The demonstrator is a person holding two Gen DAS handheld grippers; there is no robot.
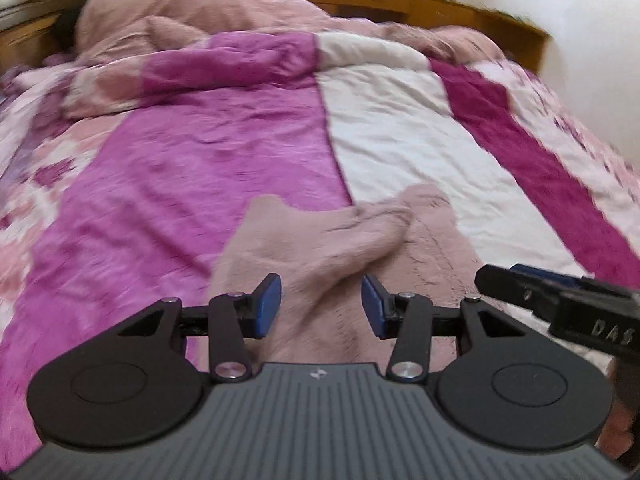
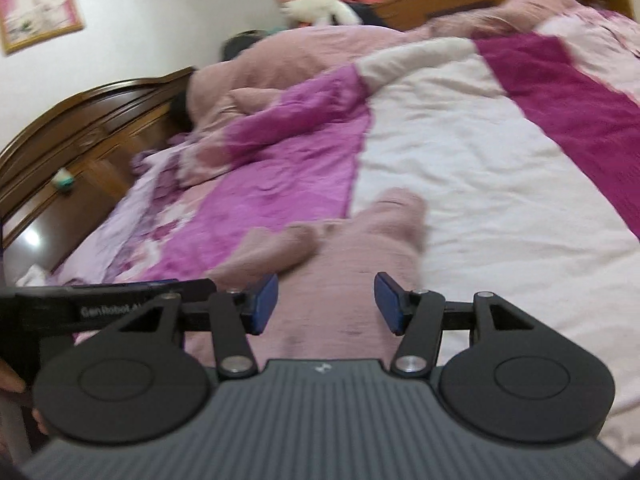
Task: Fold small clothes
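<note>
A small, fleecy, pale pink garment (image 1: 340, 248) lies crumpled on the bed, with a bunched fold across its far end. My left gripper (image 1: 320, 304) hovers open just above its near part, blue pads apart and nothing between them. In the right wrist view the same garment (image 2: 352, 248) lies under my right gripper (image 2: 326, 304), which is also open and empty. One of the right gripper's fingers (image 1: 520, 288) juts in at the left view's right edge. One of the left gripper's fingers (image 2: 152, 288) shows at the right view's left edge. Both views are motion-blurred.
The garment rests on a bedspread (image 1: 200, 160) striped magenta, white and dark pink. A rumpled pink duvet (image 1: 192, 12) is piled at the far end. A wooden headboard (image 2: 72, 120) lies to the left, with a plush toy (image 2: 320, 8) and a wall picture (image 2: 36, 4) beyond.
</note>
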